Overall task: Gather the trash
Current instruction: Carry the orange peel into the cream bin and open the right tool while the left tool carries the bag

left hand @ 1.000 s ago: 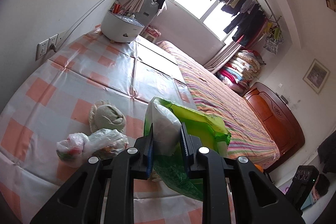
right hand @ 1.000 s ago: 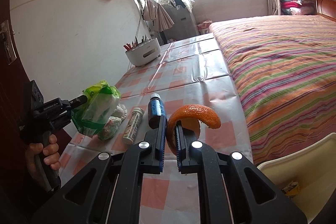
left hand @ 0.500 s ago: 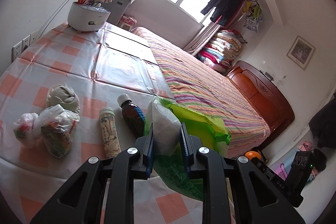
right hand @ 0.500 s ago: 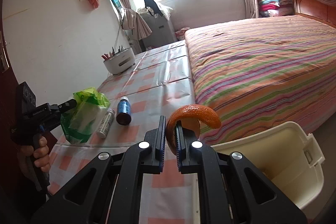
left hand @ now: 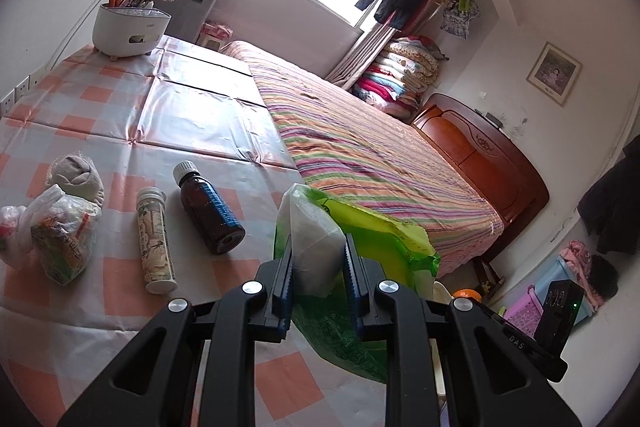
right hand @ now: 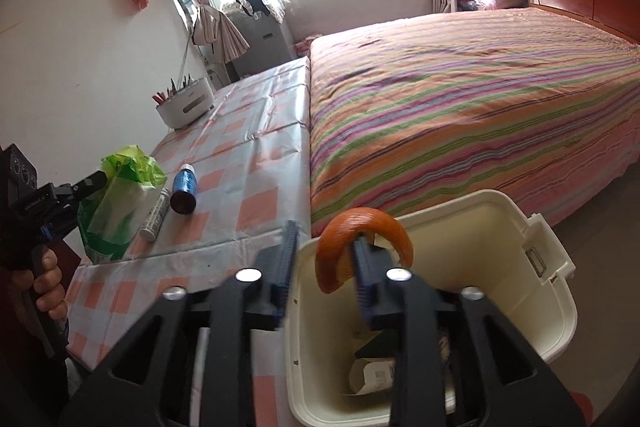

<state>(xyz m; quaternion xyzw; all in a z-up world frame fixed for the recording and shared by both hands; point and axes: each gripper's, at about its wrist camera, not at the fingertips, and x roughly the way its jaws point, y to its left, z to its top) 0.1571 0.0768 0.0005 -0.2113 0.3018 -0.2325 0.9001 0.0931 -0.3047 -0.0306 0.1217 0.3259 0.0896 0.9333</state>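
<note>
Opening over the bin point(right hand: 556, 263), the right gripper point(right hand: 324, 267) jaws let the peel point(right hand: 360, 227) drop, while the left gripper point(left hand: 318, 259) jaws pinch the bag point(left hand: 316, 247), awaiting its turn.

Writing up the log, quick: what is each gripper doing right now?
Left gripper: shut on the green plastic bag.
Right gripper: jaws opening, orange peel between them, above the bin.

We see a glossy plastic tablecloth point(left hand: 192, 107), a shiny green plastic bag point(left hand: 372, 231), a smooth cream plastic bin point(right hand: 520, 267), a brown glass-like bottle point(left hand: 210, 211) and a polished wooden headboard point(left hand: 480, 155).
</note>
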